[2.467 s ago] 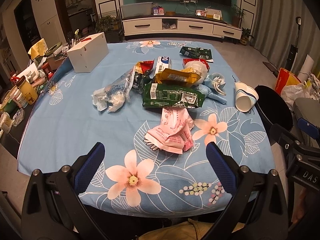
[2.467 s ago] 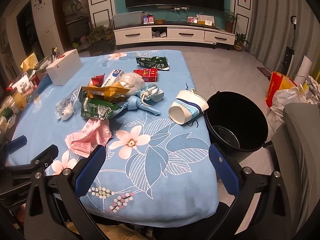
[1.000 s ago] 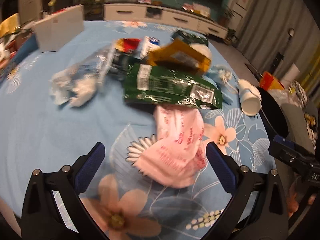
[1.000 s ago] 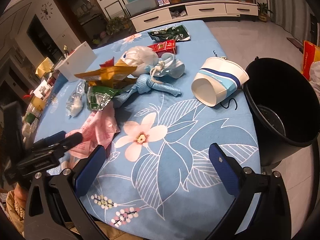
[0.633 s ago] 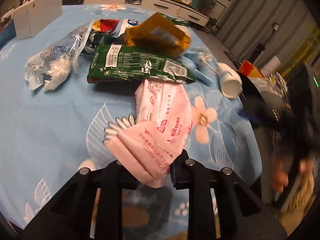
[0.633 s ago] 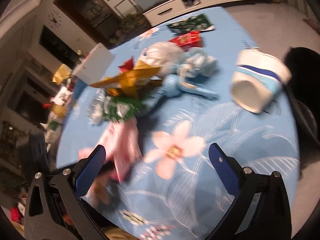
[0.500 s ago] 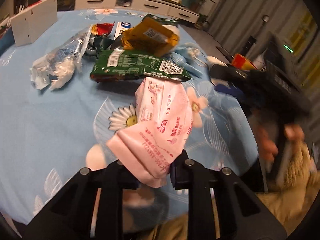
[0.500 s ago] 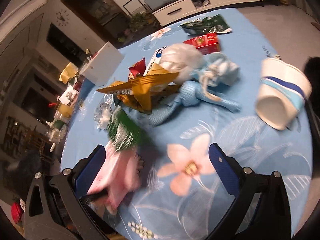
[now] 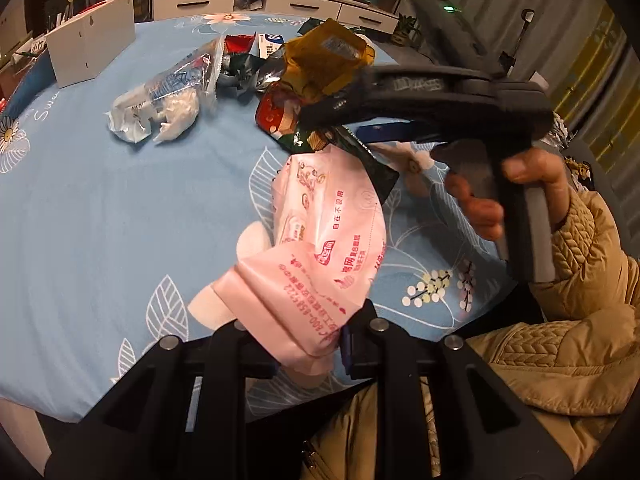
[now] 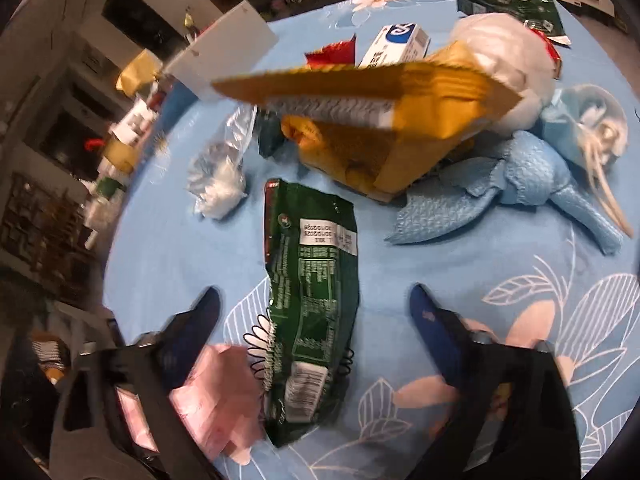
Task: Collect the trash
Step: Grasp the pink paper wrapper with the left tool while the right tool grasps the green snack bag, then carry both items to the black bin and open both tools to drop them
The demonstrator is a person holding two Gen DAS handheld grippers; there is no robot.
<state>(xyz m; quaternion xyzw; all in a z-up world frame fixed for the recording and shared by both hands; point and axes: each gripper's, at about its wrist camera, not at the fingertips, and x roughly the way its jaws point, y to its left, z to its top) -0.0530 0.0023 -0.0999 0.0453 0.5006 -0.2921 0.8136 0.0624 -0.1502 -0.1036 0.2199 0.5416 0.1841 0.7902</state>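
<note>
Left wrist: pink wrapper, red Chinese print, "800-858…".

Dim, warm indoor light; the right wrist view is motion-blurred throughout, and both frames bend and darken toward the corners.

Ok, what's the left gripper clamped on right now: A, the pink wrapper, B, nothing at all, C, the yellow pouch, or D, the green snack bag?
A: in the left wrist view the left gripper is shut on the pink wrapper, which is lifted clear of the blue tablecloth; the green snack bag lies between the open fingers of the right gripper.
</note>
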